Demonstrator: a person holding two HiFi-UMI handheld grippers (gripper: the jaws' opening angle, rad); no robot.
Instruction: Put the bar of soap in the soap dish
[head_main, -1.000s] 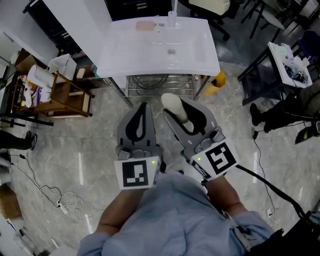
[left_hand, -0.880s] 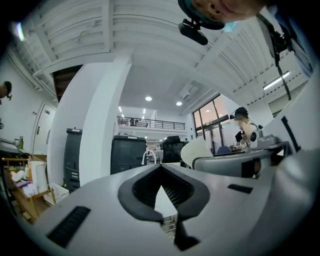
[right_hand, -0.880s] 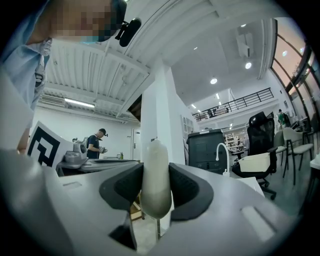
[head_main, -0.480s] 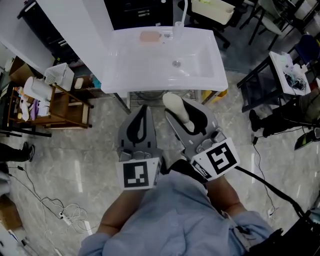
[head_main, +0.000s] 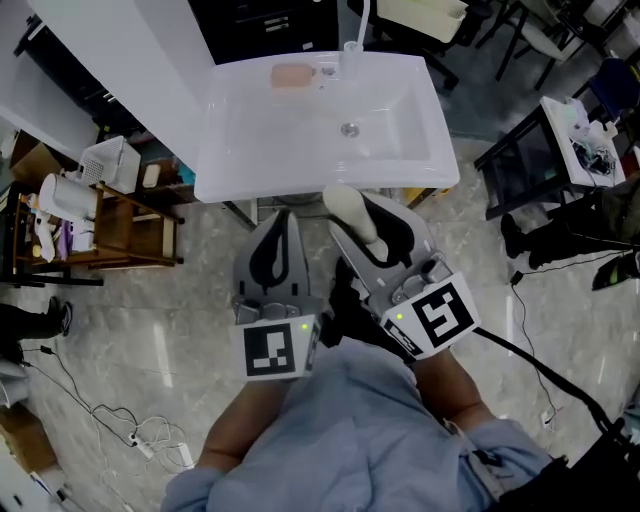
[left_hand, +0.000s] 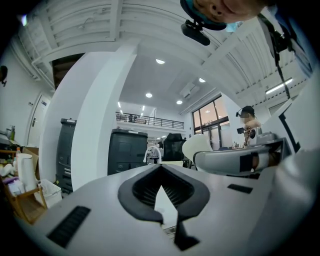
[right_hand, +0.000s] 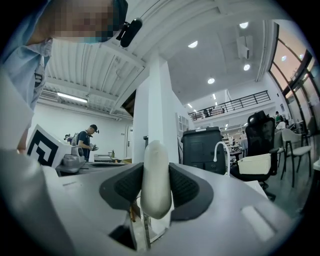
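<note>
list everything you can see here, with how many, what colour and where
sink: one, white, top centre
soap dish: one, pinkish, sink's back rim, left of the faucet
faucet: one, pale, middle of the back rim
bar of soap: one, white, clamped in the right gripper
wooden rack: one, brown, on the floor left of the sink
cabinet: one, black, behind the sink
shirt: one, light blue, bottom centre
left gripper: one, grey, shut and empty, beside the right one
right gripper: one, grey, shut on the soap
</note>
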